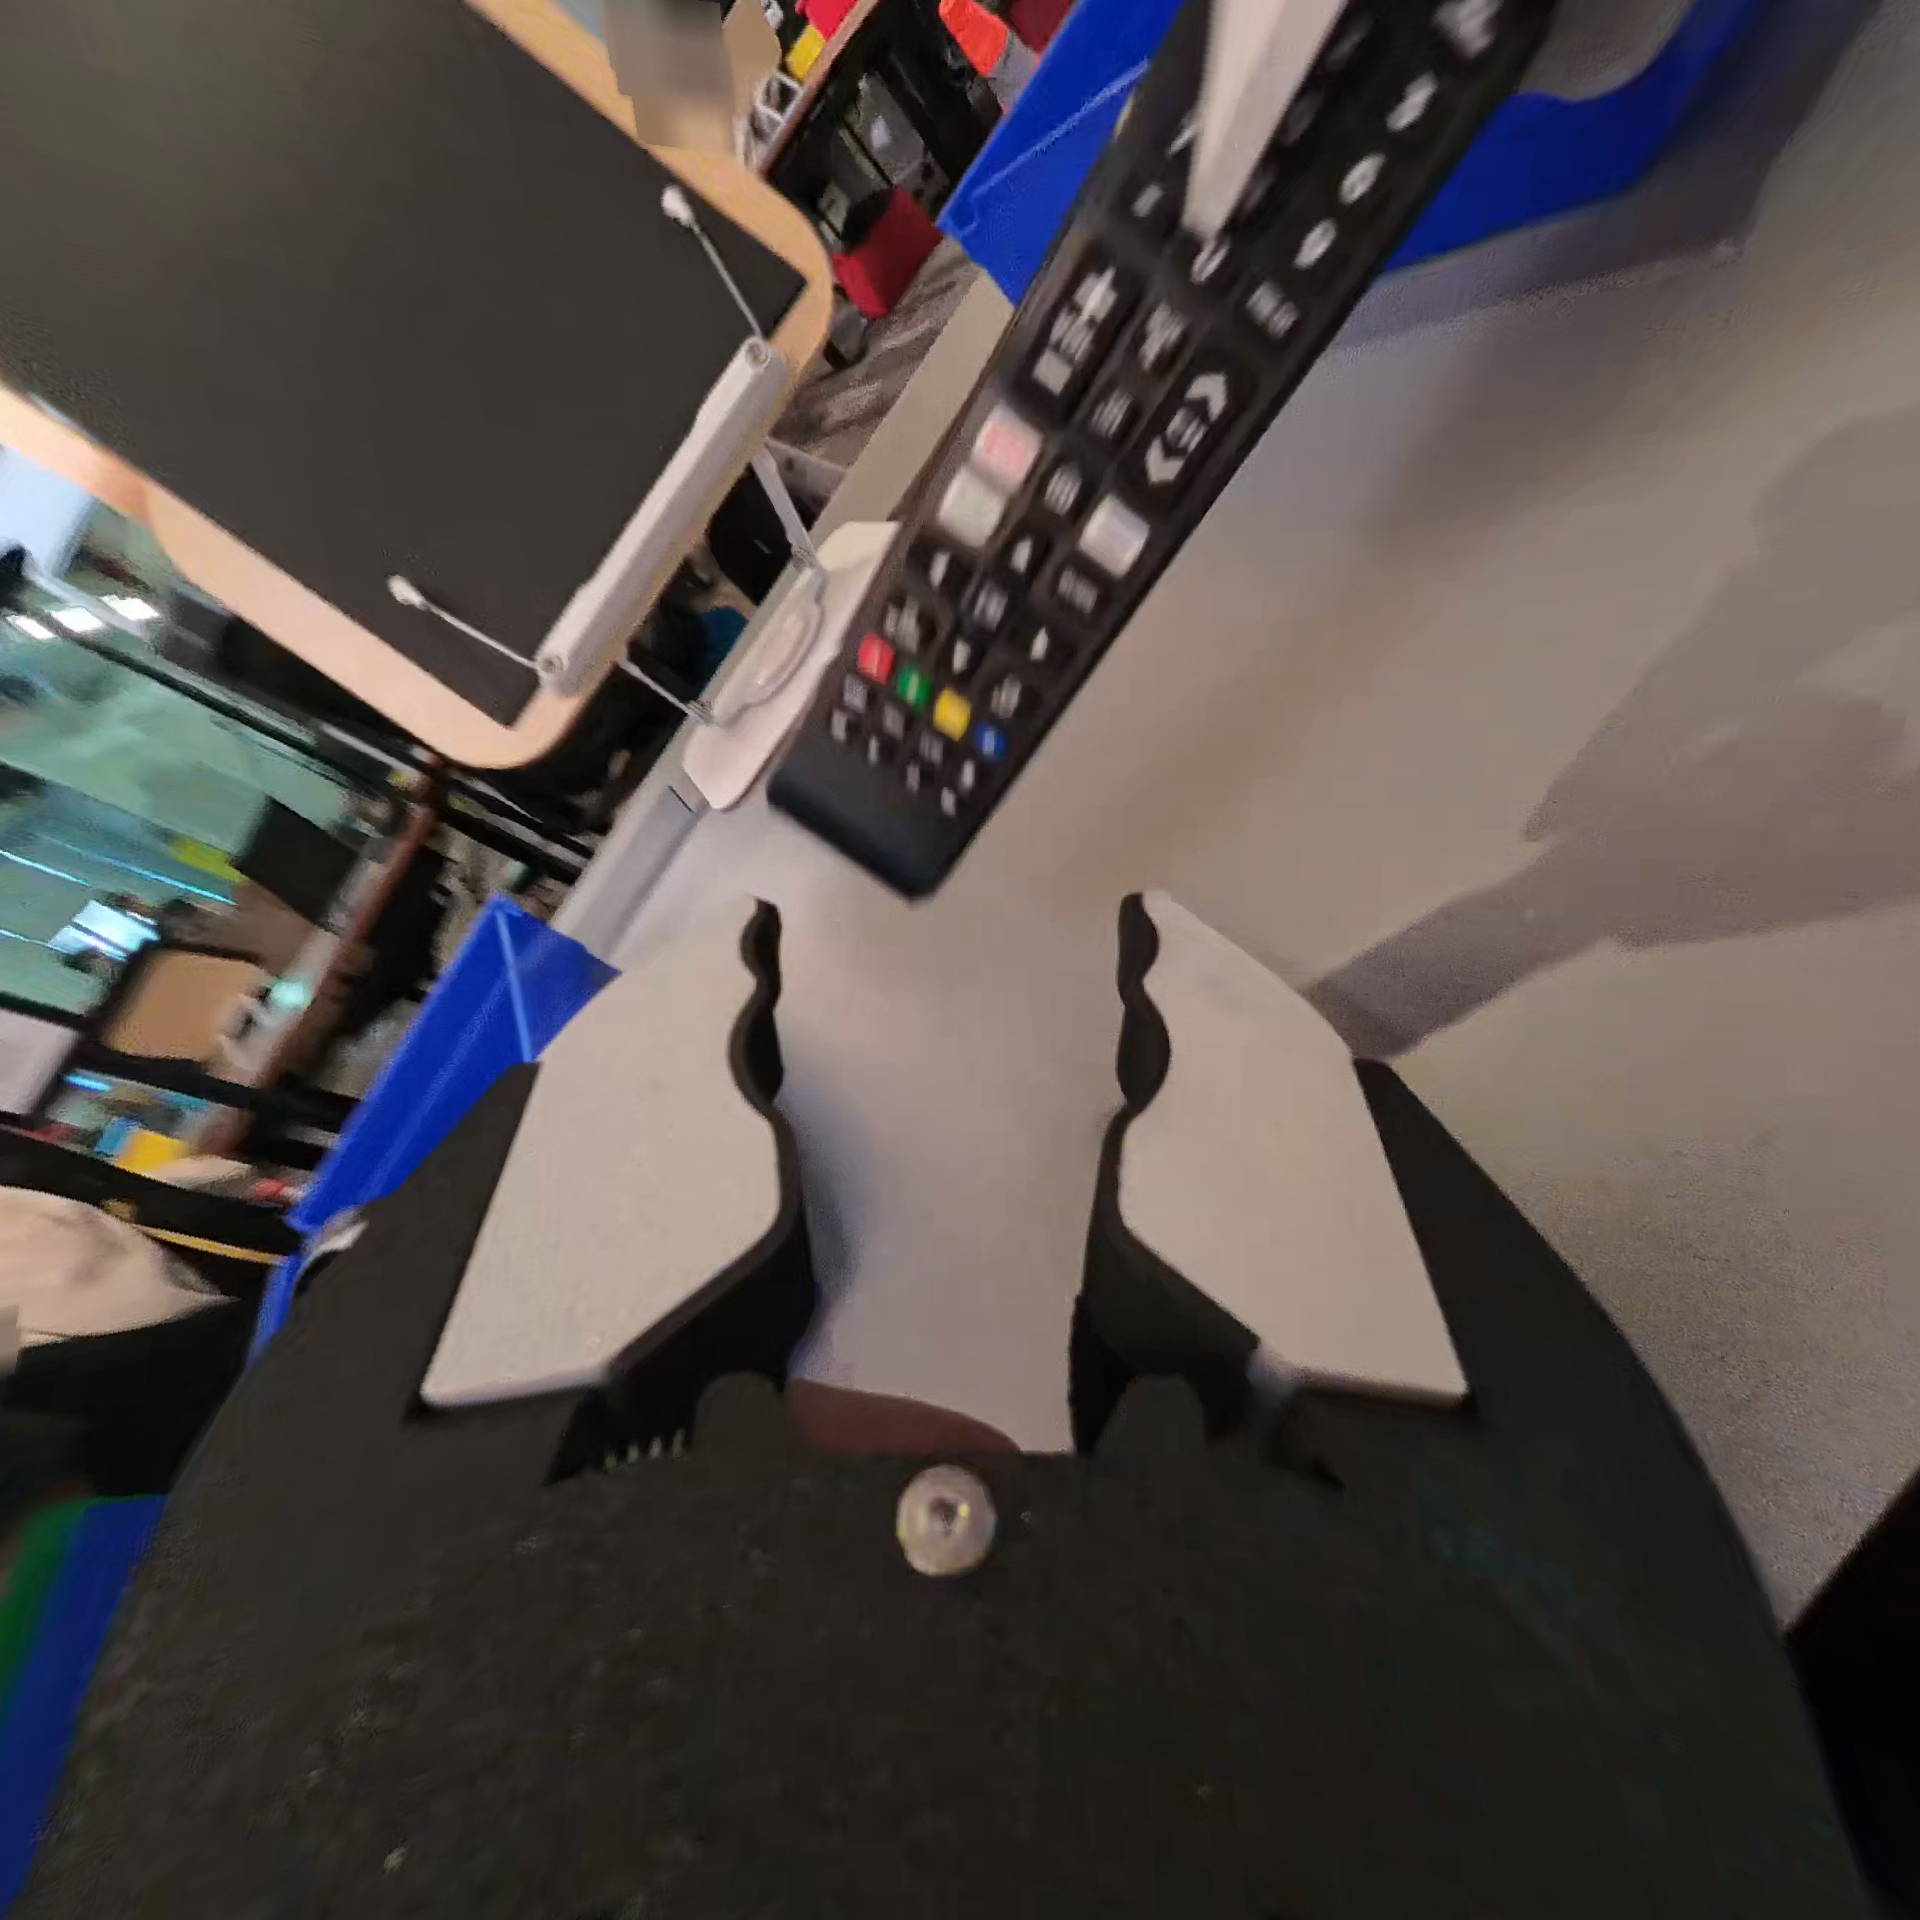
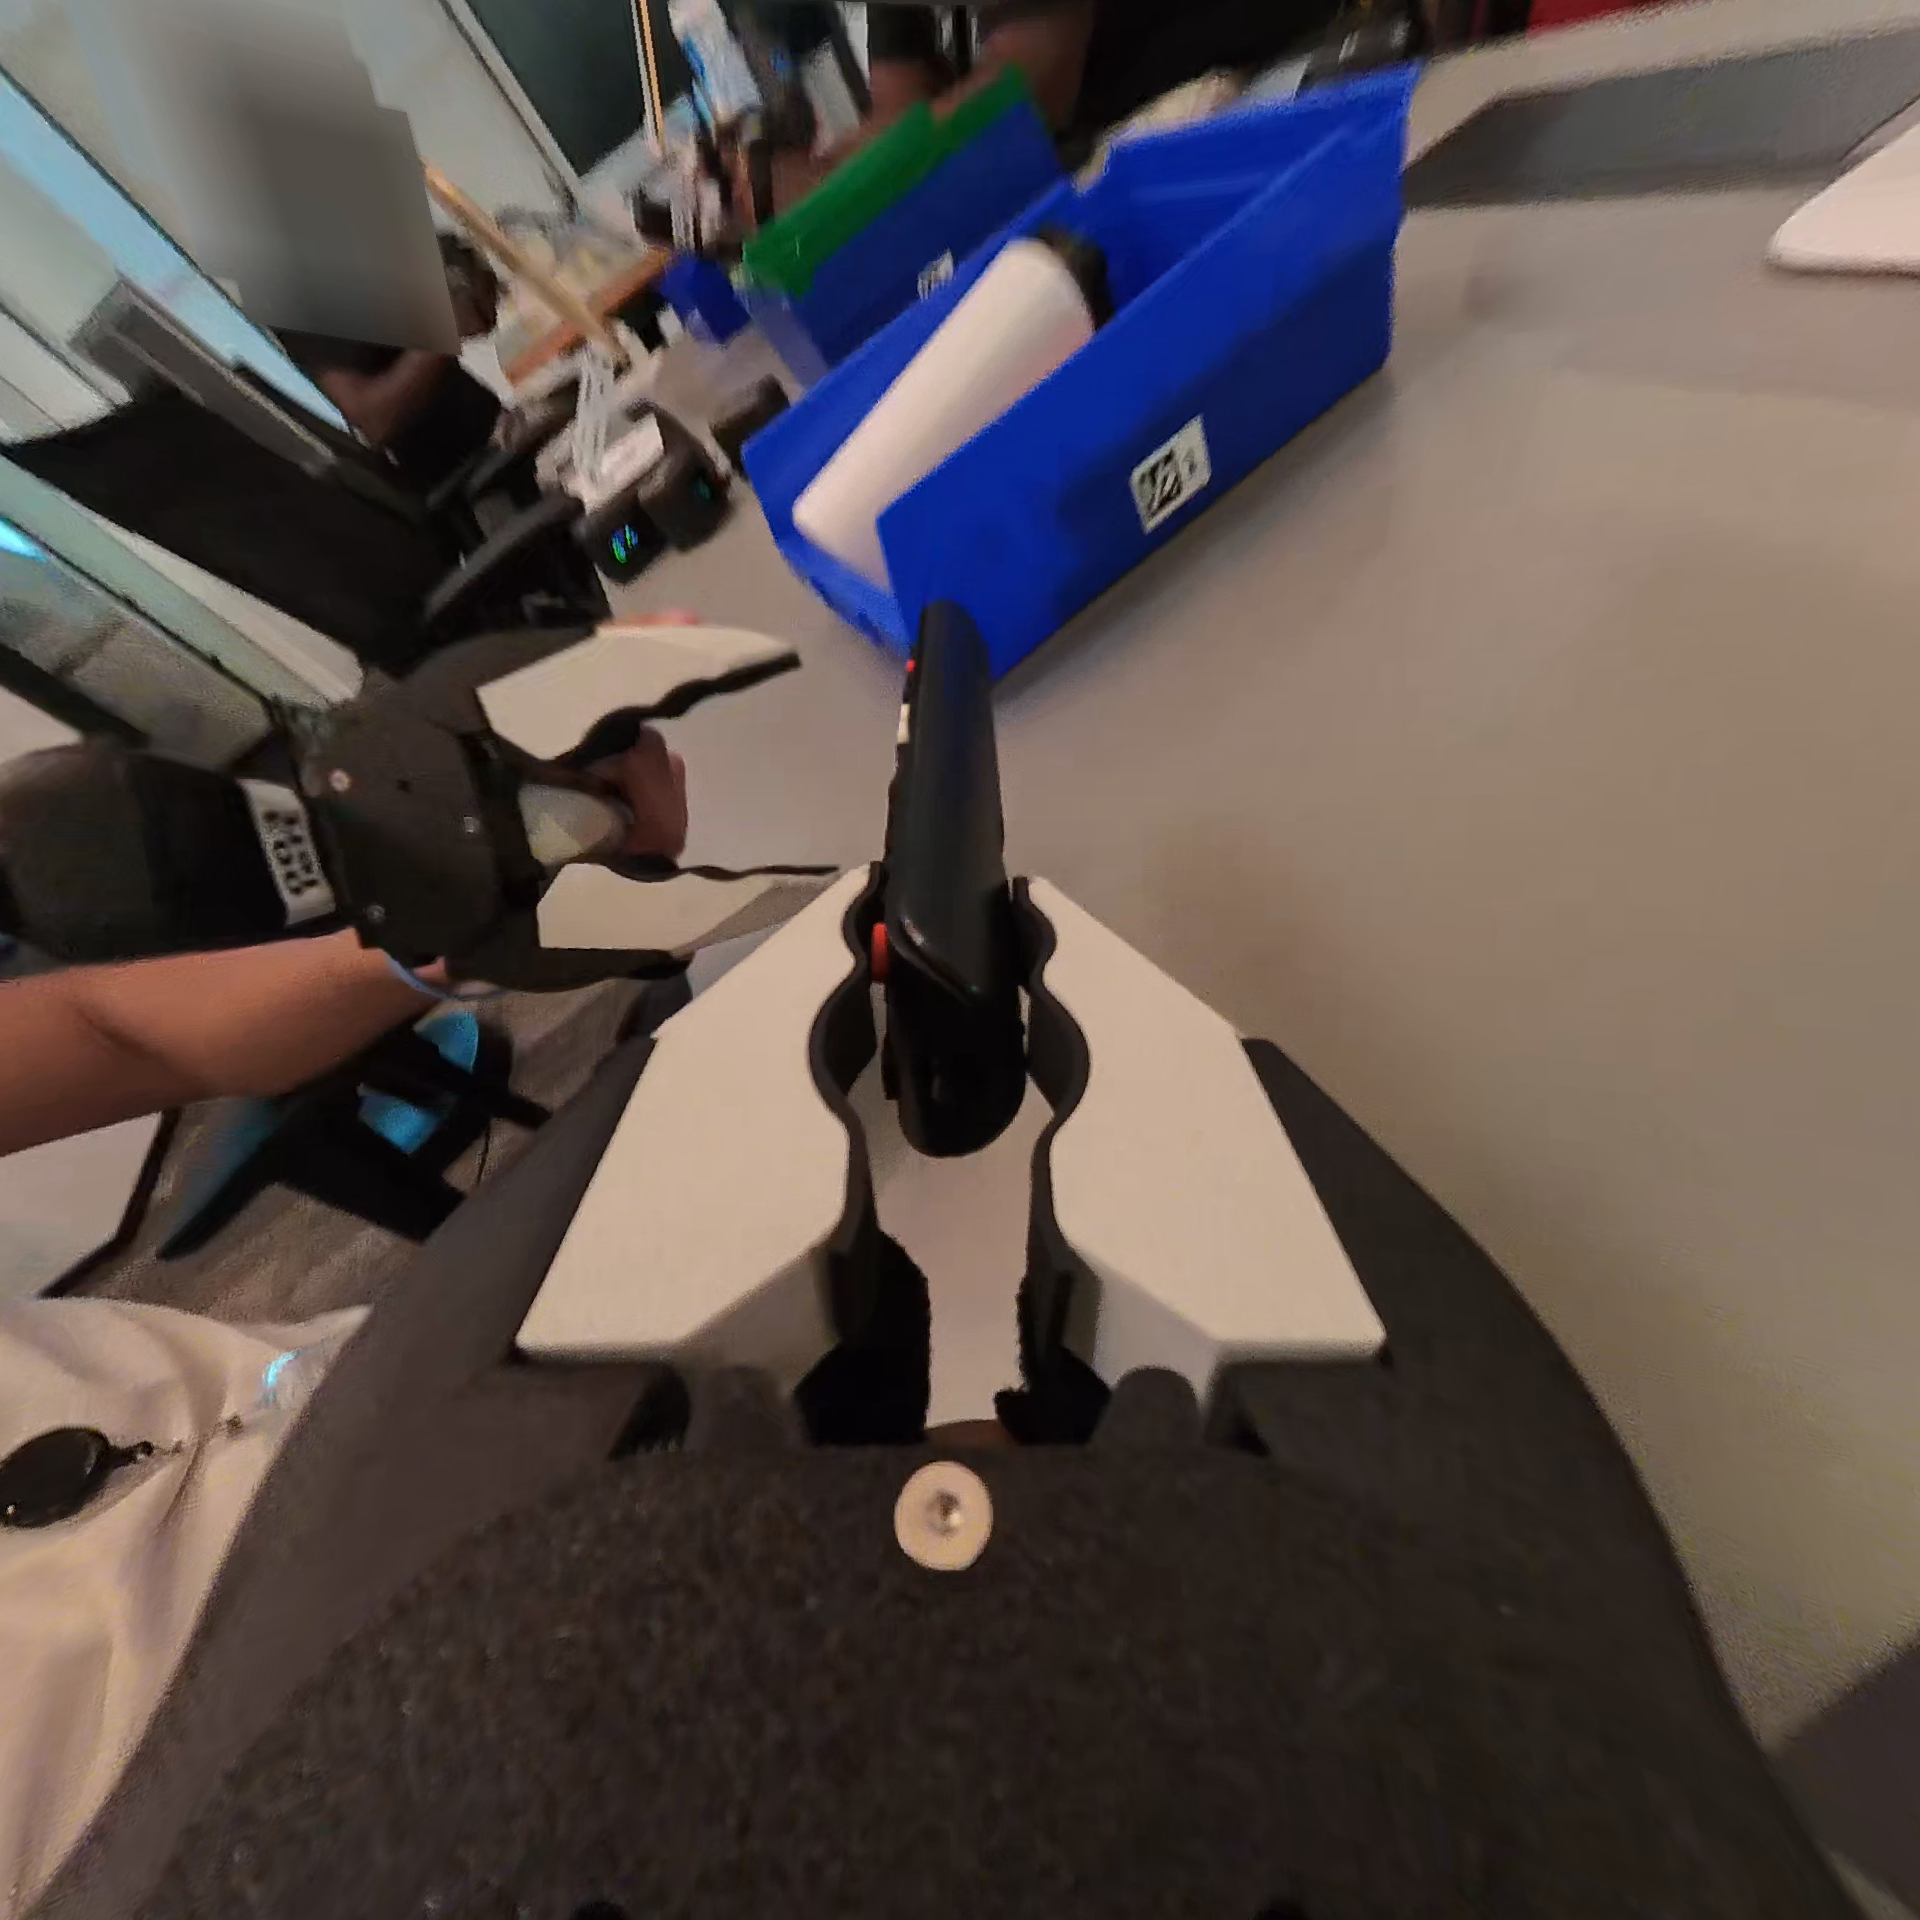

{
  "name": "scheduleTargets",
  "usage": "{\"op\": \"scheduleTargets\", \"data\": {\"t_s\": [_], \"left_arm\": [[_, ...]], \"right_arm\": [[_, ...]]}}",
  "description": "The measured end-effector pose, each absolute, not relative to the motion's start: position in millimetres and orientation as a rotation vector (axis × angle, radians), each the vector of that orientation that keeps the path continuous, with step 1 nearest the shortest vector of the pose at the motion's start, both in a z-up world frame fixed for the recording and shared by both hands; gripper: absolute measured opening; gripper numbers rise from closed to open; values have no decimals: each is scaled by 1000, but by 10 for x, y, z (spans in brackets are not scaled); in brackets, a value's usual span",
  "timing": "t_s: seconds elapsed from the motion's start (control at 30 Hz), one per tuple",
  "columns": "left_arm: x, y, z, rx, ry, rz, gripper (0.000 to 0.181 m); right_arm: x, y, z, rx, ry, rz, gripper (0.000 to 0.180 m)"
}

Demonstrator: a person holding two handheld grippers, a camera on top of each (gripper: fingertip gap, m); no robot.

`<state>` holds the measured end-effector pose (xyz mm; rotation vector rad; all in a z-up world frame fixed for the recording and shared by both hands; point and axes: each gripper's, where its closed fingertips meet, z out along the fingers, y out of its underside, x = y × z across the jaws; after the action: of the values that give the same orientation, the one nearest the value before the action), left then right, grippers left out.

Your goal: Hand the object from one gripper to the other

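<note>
A black remote control (image 2: 943, 894) with coloured buttons is held edge-on, above the grey table, in my right gripper (image 2: 940, 914), which is shut on its near end. In the left wrist view the remote (image 1: 1049, 499) hangs in the air with its button face showing and its free end just beyond my fingertips. My left gripper (image 1: 948, 914) is open and empty, apart from the remote. It also shows in the right wrist view (image 2: 800, 769), open, to the left of the remote.
A blue bin (image 2: 1143, 457) holding a white roll (image 2: 956, 384) stands on the grey table (image 2: 1558, 831) behind the remote. More blue and green bins lie farther back. A person's arm (image 2: 187, 1029) holds the left gripper. A black board (image 1: 364, 312) stands at left. The grippers' ends are close to 11 cm from one another.
</note>
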<state>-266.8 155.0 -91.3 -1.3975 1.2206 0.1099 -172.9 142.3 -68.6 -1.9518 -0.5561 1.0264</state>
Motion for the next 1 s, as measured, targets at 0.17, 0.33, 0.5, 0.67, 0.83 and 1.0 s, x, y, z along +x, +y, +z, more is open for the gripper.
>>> {"op": "scheduleTargets", "data": {"t_s": [0.17,0.33,0.5,0.67,0.83,1.0], "left_arm": [[-2580,1468,-928,-1292,1314,227,70],[-2545,1424,-1095,-1317,1399,203,72],[-2497,1403,-1173,-1330,1430,197,78],[-2512,1434,-1215,-1344,1426,218,60],[-2505,1427,-1185,-1383,1428,141,58],[-2415,1272,-1100,-1535,1348,-387,56]], "right_arm": [[-2151,1259,-882,-2050,-715,973,24],[-2242,1246,-885,-2034,-744,952,24],[-2278,1227,-836,-2001,-770,924,23],[-2415,1098,-838,-1999,-834,998,23],[-2423,1028,-701,-1901,-856,1106,31],[-2116,1085,-242,-1581,-849,979,66]]}}
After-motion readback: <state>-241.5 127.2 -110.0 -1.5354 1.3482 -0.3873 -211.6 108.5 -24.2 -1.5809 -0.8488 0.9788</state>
